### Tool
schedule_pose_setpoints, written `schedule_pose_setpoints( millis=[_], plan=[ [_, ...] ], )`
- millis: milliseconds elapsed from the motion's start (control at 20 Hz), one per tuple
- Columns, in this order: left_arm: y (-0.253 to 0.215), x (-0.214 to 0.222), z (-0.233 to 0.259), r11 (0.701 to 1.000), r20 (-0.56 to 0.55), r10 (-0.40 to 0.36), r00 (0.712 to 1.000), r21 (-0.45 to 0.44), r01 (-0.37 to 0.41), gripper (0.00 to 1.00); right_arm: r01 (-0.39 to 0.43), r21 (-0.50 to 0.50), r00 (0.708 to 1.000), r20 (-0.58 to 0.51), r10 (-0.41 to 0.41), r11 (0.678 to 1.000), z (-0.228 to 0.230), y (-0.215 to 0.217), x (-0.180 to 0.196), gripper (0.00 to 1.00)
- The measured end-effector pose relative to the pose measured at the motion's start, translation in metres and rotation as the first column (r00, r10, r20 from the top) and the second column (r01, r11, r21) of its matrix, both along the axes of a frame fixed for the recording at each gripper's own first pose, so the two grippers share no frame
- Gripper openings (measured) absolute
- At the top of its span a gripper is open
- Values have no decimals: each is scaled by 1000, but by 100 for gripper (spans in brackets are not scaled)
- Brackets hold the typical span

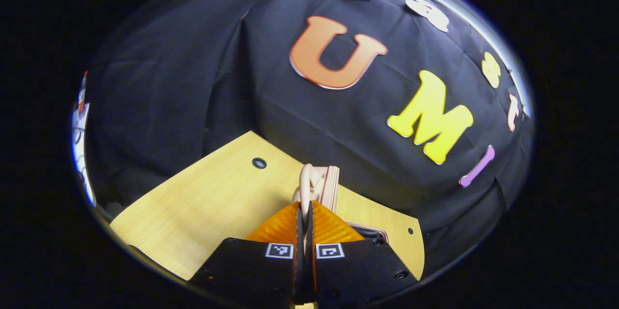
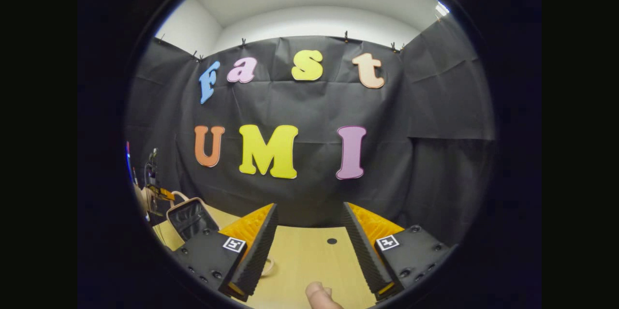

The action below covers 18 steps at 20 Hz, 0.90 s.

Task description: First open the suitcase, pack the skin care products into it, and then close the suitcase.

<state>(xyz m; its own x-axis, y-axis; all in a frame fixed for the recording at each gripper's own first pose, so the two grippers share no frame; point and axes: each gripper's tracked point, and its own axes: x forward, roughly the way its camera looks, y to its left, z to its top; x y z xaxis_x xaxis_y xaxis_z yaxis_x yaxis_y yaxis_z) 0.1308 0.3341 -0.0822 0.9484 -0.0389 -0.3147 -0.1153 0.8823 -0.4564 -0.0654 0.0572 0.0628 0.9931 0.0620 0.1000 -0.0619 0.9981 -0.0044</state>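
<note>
My left hand-held gripper (image 1: pixel 304 222) is pinched narrow on the suitcase handle (image 1: pixel 306 184), holding the lid (image 2: pixel 191 219) up so the case stays open at far left of the surface (image 2: pixel 309 260). Right hand-held gripper (image 2: pixel 309 246) is wide and empty, ready for skin care products.

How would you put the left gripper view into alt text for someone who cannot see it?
The left gripper is shut on the suitcase handle, a pale loop rising from a pale suitcase seen edge-on. Below lies a light wooden table with a small dark hole, and black cloth hangs behind as the booth's wall.
</note>
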Motion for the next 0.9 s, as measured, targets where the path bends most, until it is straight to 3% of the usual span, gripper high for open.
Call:
schedule_pose_setpoints(
  millis=[200, 350, 450, 750, 900],
  plan=[
    [-60, -8, 28, 981, 39, -65, 997, 187, 56, 3, -45, -17, 999, 12, 45, 999, 1, -16, -4, 79],
    [-109, -12, 43, 960, 62, -134, 989, 255, 114, 3, -82, -21, 997, 8, 82, 996, -1, -23, -6, 79],
    [-145, -16, 45, 950, 74, -185, 980, 269, 159, 3, -95, -31, 995, 8, 95, 995, -2, -28, -6, 79],
    [-236, -24, 28, 939, 62, -301, 952, 196, 284, 3, -131, -37, 991, -18, 131, 991, -11, -34, 0, 79],
    [-279, -25, 11, 915, 23, -366, 930, 193, 355, 3, -133, -40, 990, -41, 132, 990, -19, -37, 3, 77]
  ],
)
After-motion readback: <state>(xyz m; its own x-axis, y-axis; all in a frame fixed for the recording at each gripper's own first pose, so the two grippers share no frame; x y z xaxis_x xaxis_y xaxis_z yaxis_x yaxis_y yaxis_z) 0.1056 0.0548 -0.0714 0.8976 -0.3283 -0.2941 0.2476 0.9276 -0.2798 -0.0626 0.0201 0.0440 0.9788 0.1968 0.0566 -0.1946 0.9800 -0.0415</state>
